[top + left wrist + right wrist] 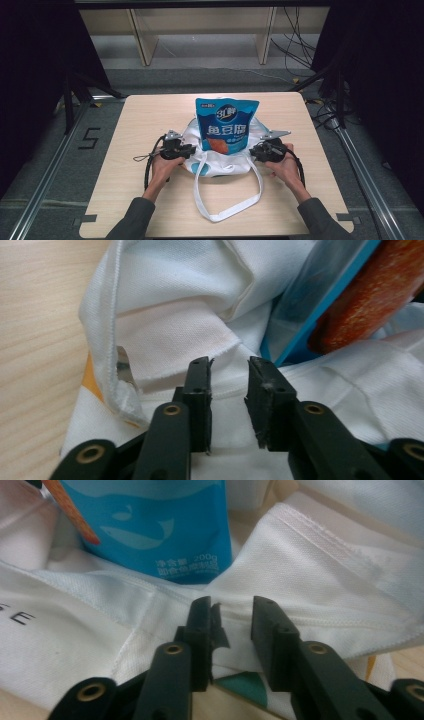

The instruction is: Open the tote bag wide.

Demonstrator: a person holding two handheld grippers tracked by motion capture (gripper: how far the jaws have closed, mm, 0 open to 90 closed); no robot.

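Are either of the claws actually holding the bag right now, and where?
Neither. The left claw and right claw both stand open at the white tote bag's rim hem, fabric between the jaws but not pinched.

I see the blue snack pouch (226, 126) standing in the white tote bag (220, 159) between my left gripper (186, 150) and right gripper (256, 150).

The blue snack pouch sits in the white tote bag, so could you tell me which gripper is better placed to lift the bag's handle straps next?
Probably the left gripper: the looped handle straps start just beside it on the white tote bag. The right gripper sits slightly farther away.
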